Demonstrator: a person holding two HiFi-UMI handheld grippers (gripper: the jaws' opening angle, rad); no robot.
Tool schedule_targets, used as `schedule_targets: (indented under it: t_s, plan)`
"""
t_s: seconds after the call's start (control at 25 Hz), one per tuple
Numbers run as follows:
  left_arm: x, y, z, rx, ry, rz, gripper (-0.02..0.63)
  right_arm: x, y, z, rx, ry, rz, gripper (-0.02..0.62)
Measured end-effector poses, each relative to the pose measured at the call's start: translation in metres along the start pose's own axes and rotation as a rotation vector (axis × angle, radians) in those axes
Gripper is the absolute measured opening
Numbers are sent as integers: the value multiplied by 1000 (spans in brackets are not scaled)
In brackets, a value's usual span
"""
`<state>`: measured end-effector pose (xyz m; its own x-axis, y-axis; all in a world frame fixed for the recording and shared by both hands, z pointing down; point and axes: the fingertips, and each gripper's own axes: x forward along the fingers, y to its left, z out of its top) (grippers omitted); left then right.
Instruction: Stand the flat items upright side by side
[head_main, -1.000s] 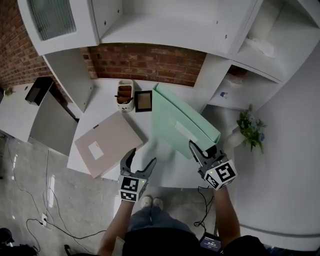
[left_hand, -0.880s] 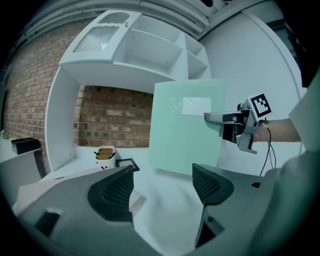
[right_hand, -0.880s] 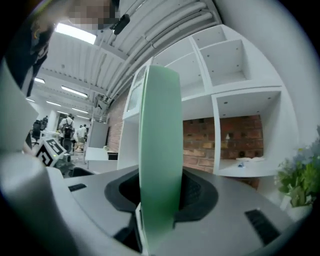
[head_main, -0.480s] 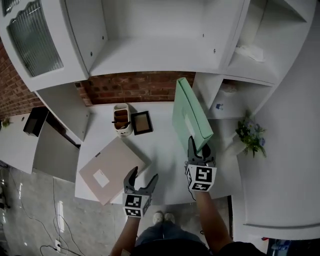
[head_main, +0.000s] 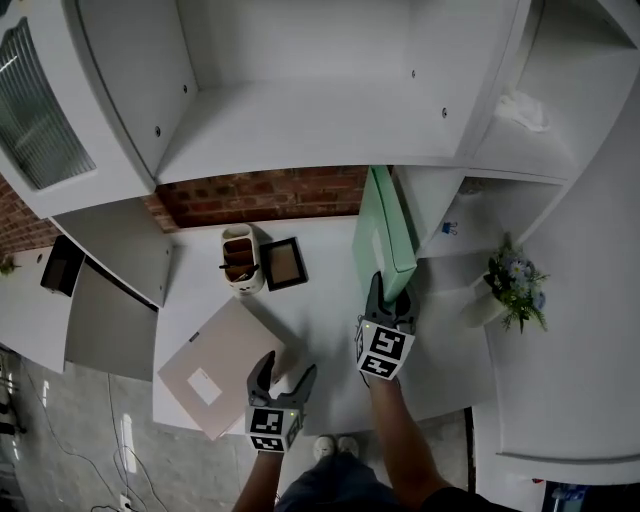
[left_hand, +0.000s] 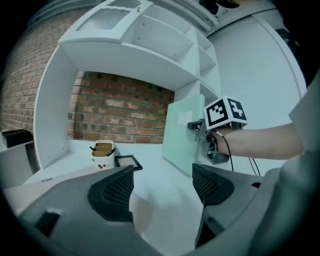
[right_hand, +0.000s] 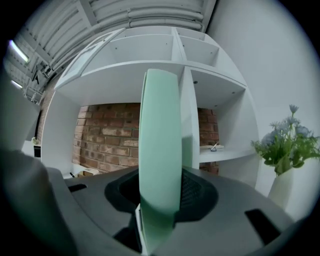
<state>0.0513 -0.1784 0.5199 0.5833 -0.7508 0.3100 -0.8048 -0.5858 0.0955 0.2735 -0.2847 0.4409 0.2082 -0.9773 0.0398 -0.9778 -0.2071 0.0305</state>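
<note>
A flat mint-green folder (head_main: 386, 230) stands on edge on the white desk (head_main: 320, 330), close to the white shelf divider (head_main: 428, 210). My right gripper (head_main: 389, 302) is shut on its near edge; in the right gripper view the green folder (right_hand: 159, 165) fills the gap between the jaws. A beige flat folder (head_main: 218, 365) with a white label lies flat at the desk's front left. My left gripper (head_main: 282, 377) hovers open just right of it, nothing between its jaws. The left gripper view shows the green folder (left_hand: 182, 135) upright with the right gripper (left_hand: 218, 131) on it.
A white pen holder (head_main: 240, 259) and a small dark-framed picture (head_main: 284, 263) stand by the brick wall (head_main: 260, 190). A vase of flowers (head_main: 512, 285) sits on the low shelf at the right. Open white shelves hang above the desk.
The right gripper has swung the green folder from a slanted lean to standing on edge, further right beside the shelf divider. The left gripper has drifted slightly, still open.
</note>
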Motion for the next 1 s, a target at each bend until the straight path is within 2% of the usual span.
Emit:
schedule_targets:
  t_s: [0.28, 0.52, 1.0]
  plan:
    - [6, 4, -14, -34, 52, 2, 341, 35, 6, -15, -15, -16, -42, 152]
    - [11, 8, -18, -29, 45, 14, 341, 55, 8, -29, -14, -11, -59, 155]
    - [9, -2, -23, -30, 60, 9, 341, 62, 14, -29, -39, -33, -15, 191]
